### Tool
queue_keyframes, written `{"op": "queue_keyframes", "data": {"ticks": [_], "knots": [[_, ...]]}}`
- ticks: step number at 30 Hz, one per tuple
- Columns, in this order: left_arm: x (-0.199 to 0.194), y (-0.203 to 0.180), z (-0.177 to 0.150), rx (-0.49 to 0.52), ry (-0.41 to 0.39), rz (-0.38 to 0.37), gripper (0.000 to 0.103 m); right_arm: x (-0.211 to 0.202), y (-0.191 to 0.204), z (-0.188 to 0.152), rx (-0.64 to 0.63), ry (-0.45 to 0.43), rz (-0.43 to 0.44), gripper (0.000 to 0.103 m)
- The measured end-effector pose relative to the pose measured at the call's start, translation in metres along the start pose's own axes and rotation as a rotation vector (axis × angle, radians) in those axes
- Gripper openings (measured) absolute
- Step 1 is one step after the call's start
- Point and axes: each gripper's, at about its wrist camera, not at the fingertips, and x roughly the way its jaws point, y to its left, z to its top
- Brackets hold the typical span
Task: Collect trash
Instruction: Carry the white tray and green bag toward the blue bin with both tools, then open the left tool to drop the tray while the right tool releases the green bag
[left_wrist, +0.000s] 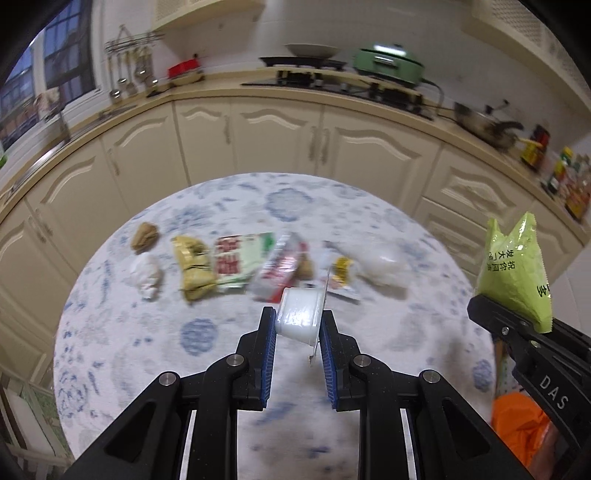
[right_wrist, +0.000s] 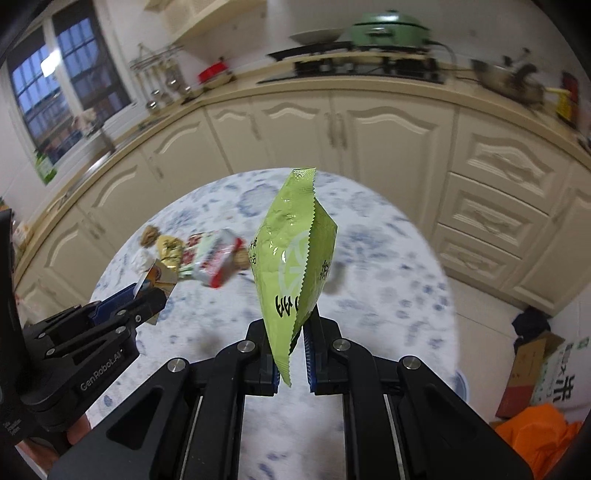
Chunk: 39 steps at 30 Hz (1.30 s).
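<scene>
My left gripper is shut on a small white plastic cup that lies on its side between the blue pads, its foil lid toward the right. My right gripper is shut on the lower corner of a lime-green snack bag, which stands upright above the fingers. Each gripper shows in the other's view: the right gripper with the green bag, and the left gripper with the cup's lid. Both hang above a round table with a blue-flowered cloth.
A row of trash lies on the table: brown crumpled paper, a white tissue, a yellow wrapper, a red-and-green packet, a red-white wrapper and a clear bag. Cream cabinets curve behind. An orange bag and a cardboard box sit at lower right.
</scene>
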Motion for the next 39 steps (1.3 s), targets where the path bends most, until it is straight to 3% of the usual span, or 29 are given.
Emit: {"op": "queue_keyframes", "data": {"ticks": [13, 22, 32, 39], "knots": [[-0.002, -0.152, -0.014, 0.237, 0.017, -0.139, 0.019, -0.077, -0.152, -0.044, 0.246, -0.069, -0.18, 0.01], [0.034, -0.243, -0.024, 0.335, 0.091, -0.205, 0.019, -0.107, -0.237, -0.077, 0.38, -0.051, -0.285, 0.01], [0.086, -0.31, -0.035, 0.416, 0.169, -0.229, 0.019, -0.127, -0.304, -0.112, 0.492, -0.039, -0.4, 0.01], [0.129, -0.345, -0.037, 0.457, 0.245, -0.21, 0.02, -0.119, -0.334, -0.126, 0.55, -0.003, -0.424, 0.01]]}}
